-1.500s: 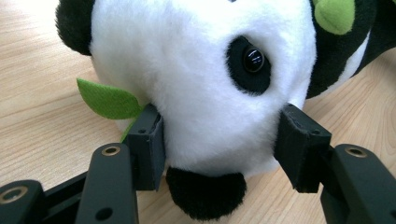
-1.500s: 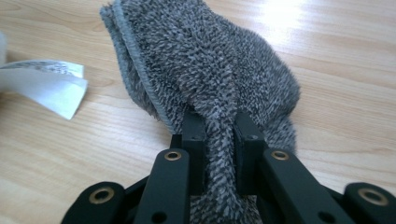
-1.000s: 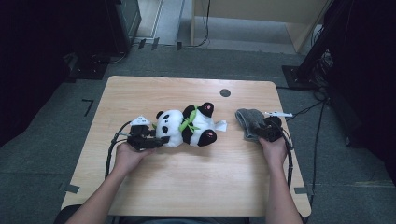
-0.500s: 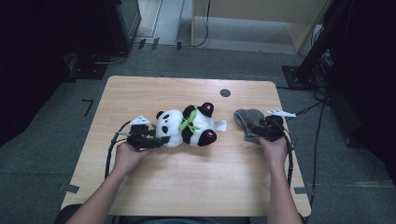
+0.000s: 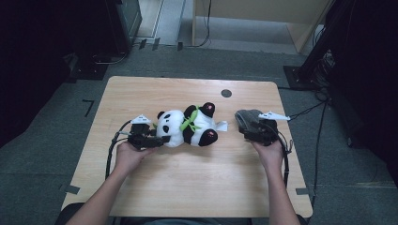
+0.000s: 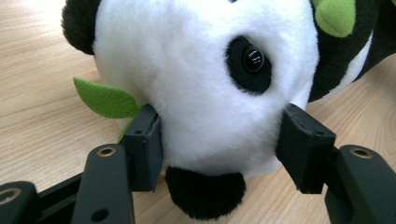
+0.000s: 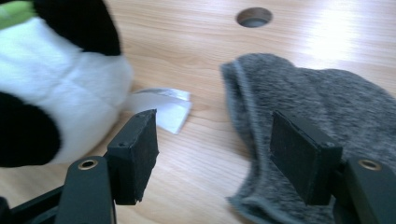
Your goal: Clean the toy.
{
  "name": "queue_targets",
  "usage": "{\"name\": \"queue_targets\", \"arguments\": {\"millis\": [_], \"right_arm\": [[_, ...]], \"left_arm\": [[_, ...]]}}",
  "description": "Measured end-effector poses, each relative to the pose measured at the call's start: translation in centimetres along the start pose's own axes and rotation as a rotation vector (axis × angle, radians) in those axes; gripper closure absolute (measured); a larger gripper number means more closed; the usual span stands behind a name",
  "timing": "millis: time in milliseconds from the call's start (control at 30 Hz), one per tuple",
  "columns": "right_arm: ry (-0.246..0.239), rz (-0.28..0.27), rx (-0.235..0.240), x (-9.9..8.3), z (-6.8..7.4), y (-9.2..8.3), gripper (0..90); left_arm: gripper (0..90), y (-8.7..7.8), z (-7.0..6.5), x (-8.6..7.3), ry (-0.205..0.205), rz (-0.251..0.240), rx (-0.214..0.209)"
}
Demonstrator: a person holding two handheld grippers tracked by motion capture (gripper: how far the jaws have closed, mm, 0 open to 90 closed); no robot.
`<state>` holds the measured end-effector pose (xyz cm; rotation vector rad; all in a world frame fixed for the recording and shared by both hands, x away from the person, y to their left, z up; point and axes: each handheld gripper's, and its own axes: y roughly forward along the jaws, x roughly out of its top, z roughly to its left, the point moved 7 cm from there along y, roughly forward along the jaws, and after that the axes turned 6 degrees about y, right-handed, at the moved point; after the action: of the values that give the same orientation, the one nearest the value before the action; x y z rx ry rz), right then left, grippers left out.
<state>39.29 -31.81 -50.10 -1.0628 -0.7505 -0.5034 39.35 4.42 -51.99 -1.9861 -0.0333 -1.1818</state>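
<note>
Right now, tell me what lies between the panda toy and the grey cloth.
Between the panda toy and the grey cloth lies the toy's white tag on bare table, seen in the right gripper view.

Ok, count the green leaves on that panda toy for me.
2 that show. One leaf sticks out beside the head of the panda toy, next to a pad of the left gripper. The other lies across its chest. More may hide underneath.
</note>
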Motion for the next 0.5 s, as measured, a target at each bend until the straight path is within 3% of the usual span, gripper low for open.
{"name": "queue_targets", "arguments": {"millis": [200, 500], "right_arm": [[-0.033, -0.017, 0.079, -0.3, 2.5, -0.3, 33.3], [-0.088, -0.025, 0.145, -0.7, 5.6, -0.6, 33.2]], "left_arm": [[43.4, -0.1, 0.2, 0.3, -0.017, -0.003, -0.006], [45.1, -0.2, 0.3, 0.5, -0.028, -0.011, -0.010]]}}
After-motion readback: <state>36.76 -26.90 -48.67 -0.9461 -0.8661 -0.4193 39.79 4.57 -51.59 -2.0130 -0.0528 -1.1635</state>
